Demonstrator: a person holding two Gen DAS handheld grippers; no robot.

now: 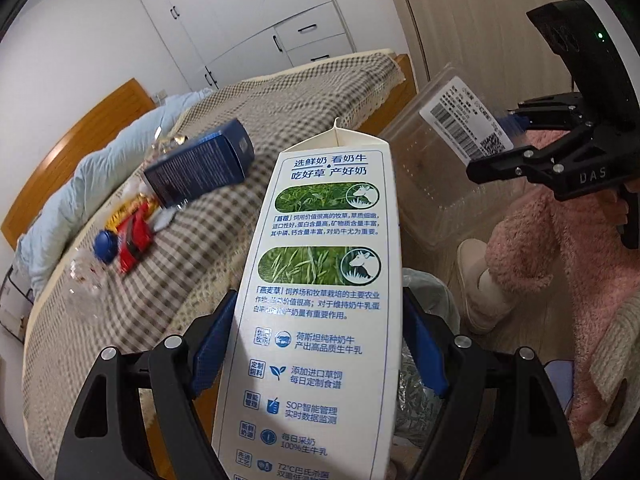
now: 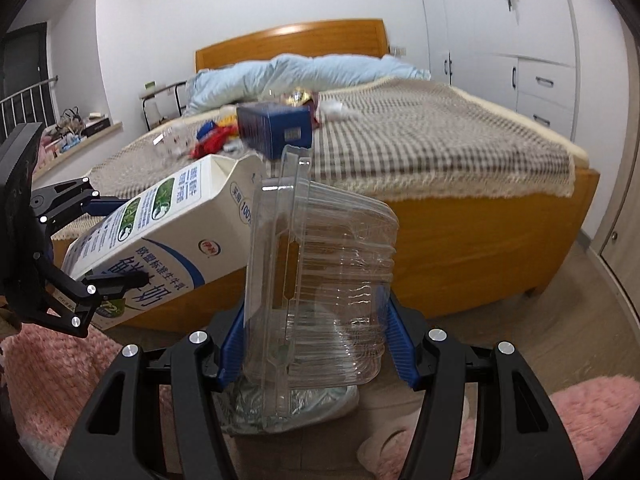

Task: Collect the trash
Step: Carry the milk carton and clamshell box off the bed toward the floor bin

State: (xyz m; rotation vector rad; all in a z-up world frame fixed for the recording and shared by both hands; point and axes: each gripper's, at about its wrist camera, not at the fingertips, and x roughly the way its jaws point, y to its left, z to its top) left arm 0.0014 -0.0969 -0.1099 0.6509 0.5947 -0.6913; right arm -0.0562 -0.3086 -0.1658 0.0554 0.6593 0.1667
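Left tongs (image 1: 320, 344) pinch a milk carton (image 1: 320, 280). Right tongs (image 2: 316, 344) pinch a clear plastic box (image 2: 328, 280). Both hang near the bed (image 2: 460, 152).

the milk carton (image 1: 320, 280) is smooth printed card with a slight sheen. the clear box (image 2: 332, 280) is thin, glossy, ribbed plastic with a paper label. the fingers (image 2: 232, 344) have ridged blue pads on matt black plastic. the bed cover (image 2: 420, 140) is woven checked cloth, the bed frame (image 2: 480, 240) polished wood.
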